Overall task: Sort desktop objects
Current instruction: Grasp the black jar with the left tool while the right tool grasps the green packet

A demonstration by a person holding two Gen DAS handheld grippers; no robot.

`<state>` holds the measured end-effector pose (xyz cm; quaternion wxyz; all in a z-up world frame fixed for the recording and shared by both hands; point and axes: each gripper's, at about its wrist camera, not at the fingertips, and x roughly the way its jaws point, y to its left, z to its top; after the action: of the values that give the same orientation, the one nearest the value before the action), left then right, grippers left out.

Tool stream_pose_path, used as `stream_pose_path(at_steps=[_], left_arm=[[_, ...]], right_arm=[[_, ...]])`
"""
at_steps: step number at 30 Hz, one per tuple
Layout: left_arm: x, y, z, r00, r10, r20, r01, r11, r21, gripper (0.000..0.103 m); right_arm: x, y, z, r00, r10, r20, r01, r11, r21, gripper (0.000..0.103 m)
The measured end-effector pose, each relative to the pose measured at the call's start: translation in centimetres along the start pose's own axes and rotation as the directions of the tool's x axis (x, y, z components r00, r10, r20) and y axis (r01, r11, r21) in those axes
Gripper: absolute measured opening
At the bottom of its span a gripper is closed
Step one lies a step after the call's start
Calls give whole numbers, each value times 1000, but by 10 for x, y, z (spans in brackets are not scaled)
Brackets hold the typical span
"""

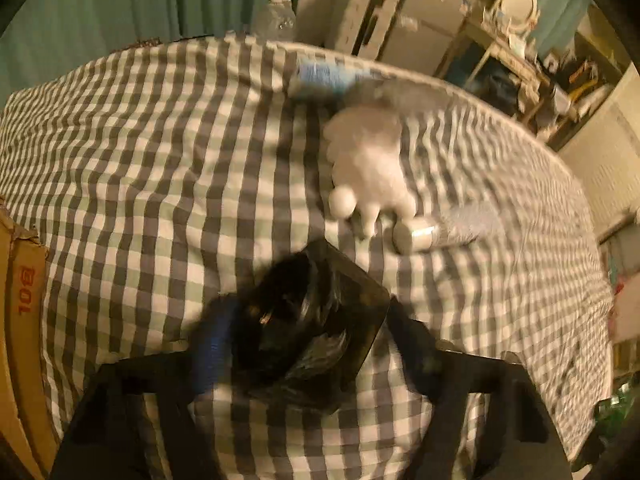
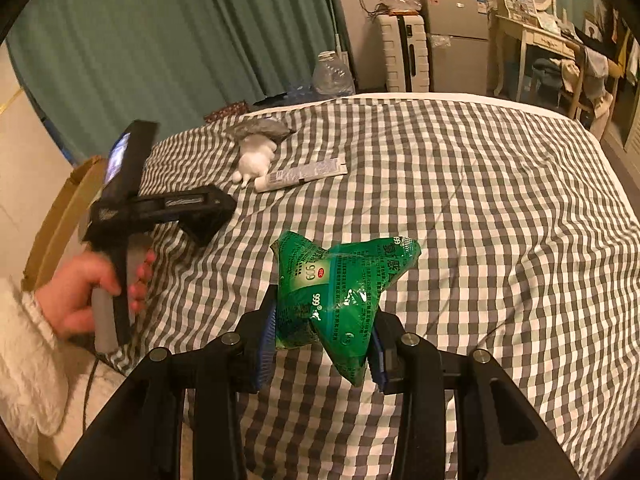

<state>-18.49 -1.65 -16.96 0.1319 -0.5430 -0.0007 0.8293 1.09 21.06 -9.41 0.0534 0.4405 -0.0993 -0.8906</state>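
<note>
My left gripper (image 1: 308,332) is closed around a black glossy packet (image 1: 320,304), blue pad against its left side, just above the checked bed cover (image 1: 160,160). The view is blurred. Ahead of it lie a white plush toy (image 1: 368,164) and a white tube (image 1: 416,236). My right gripper (image 2: 324,348) is shut on a crumpled green packet (image 2: 336,280), held above the cover. The right wrist view also shows the left gripper (image 2: 208,228) in a hand (image 2: 92,292) at the left, with the plush toy (image 2: 256,156) and tube (image 2: 300,176) beyond it.
An open cardboard box (image 2: 60,216) stands off the bed's left edge, also seen as a brown wall (image 1: 24,300). A blue-labelled item (image 1: 324,76) and a grey wrapper (image 2: 260,128) lie at the far side. A plastic bottle (image 2: 332,76) and suitcase (image 2: 404,56) stand beyond.
</note>
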Motion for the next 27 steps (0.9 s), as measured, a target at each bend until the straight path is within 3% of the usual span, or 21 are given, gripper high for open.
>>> stream_pose_path(at_steps=[3,6,9,14,16,18,20,23,25,27], left_arm=[[-6,-1,-6,999,-38,7,37,999,18,63],[-28,7,-9,995,-91,51,93,995,-26,63],[-69,13,-16,978,-160,136,169,984,-53,63],[-147,20,-38,953,-155,260,183,979,-86,63],[-188,27,-51,934,-160,318,197,977,-87,63],[-237,38,-68,901,-155,406,211,973,-97,63],[-276,53,-81,895,-100,435,156,983,-96,63],[-305,86,-90,903,10,430,43,993,-112,63],[-316,121,-94,913,110,393,-45,984,-170,63],[-313,160,-88,925,177,337,-107,971,-214,63]], right_arm=[[0,3,0,1000,-3,2,3,1000,-5,38],[1,4,-4,1000,-14,-4,14,999,29,38],[1,10,-10,1000,-4,-22,5,999,41,38],[-17,40,-8,1000,7,-20,-7,1000,12,38],[-28,61,-4,1000,18,-7,-18,1000,-4,38],[-41,90,2,999,34,6,-34,999,-42,38],[-53,126,10,998,50,23,-48,994,-101,38],[-66,191,22,994,103,48,-92,978,-190,38],[-66,234,32,982,185,43,-171,959,-226,38],[-60,271,47,952,304,40,-288,933,-216,38]])
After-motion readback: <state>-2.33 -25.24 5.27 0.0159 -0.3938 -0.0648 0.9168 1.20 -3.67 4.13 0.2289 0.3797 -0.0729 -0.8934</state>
